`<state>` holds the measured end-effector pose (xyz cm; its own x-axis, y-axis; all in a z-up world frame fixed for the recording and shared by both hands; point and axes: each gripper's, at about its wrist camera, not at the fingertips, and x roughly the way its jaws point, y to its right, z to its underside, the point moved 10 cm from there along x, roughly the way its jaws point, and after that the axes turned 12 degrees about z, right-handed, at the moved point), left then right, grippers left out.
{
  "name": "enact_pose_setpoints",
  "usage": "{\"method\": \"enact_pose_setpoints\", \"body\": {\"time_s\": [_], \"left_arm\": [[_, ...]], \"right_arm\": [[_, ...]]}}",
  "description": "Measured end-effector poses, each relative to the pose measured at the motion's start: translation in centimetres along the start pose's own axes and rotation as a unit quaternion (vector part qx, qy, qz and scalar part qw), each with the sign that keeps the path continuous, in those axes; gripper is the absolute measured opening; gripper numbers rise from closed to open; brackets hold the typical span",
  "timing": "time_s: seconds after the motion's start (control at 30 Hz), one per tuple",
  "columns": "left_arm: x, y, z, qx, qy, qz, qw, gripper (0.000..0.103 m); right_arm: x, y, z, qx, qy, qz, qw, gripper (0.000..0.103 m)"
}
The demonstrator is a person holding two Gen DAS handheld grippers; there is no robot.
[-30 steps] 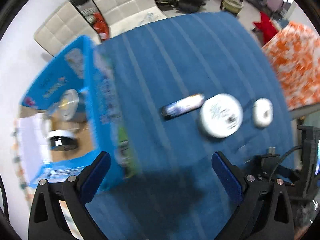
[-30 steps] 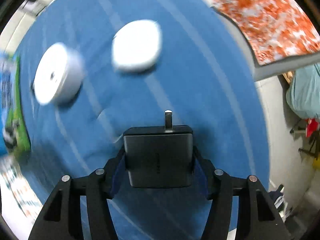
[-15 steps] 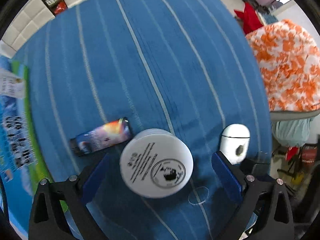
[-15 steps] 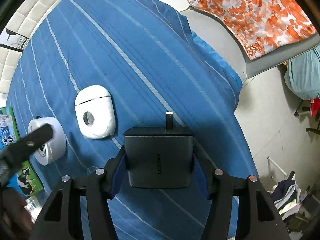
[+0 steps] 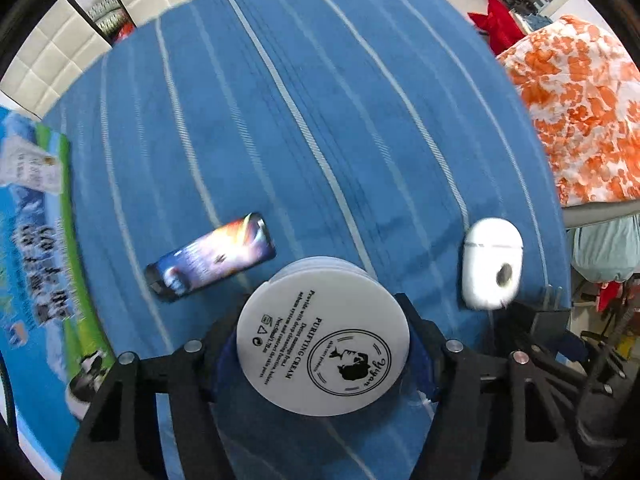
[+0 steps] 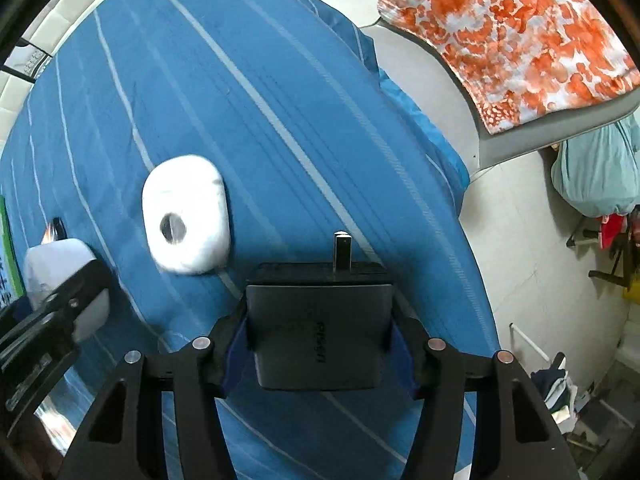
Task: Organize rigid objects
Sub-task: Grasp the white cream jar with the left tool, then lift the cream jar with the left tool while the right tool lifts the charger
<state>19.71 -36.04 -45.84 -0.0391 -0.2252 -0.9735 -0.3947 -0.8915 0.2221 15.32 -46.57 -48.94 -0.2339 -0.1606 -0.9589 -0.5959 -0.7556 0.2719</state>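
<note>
My left gripper (image 5: 322, 344) is shut on a round white cream jar (image 5: 324, 340) with black print on its lid, on the blue striped cloth (image 5: 304, 100). A small dark device with a colourful face (image 5: 212, 256) lies just left of the jar. A white earbud case (image 5: 492, 260) lies to the right. My right gripper (image 6: 318, 334) is shut on a dark grey charger block (image 6: 318, 328) whose plug prong points forward. In the right wrist view the earbud case (image 6: 186, 214) lies ahead to the left, and the jar (image 6: 60, 264) with the left gripper shows at the left edge.
A blue printed cardboard box (image 5: 36, 248) stands at the left edge of the cloth. An orange-and-white patterned cloth (image 6: 508, 32) covers a surface to the right, across a gap of floor. Padded white chairs (image 5: 60, 48) stand beyond the far edge.
My left gripper swung from the box over to the jar, came down on it and closed. The right gripper kept hold of the charger block and shifted little.
</note>
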Motion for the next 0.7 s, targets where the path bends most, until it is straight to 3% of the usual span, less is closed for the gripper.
{"method": "enact_pose_setpoints", "body": {"time_s": [0.3, 0.7], "left_arm": [[-5.3, -1.5, 3.6, 0.015, 0.047, -0.005, 0.9988, 0.066], [-15.7, -7.0, 7.1, -0.015, 0.126, -0.003, 0.9919, 0.066]], "right_arm": [[-3.4, -2.6, 3.8, -0.037, 0.037, -0.015, 0.999, 0.061], [-15.1, -9.1, 8.6, -0.125, 0.135, -0.063, 0.981, 0.061]]}}
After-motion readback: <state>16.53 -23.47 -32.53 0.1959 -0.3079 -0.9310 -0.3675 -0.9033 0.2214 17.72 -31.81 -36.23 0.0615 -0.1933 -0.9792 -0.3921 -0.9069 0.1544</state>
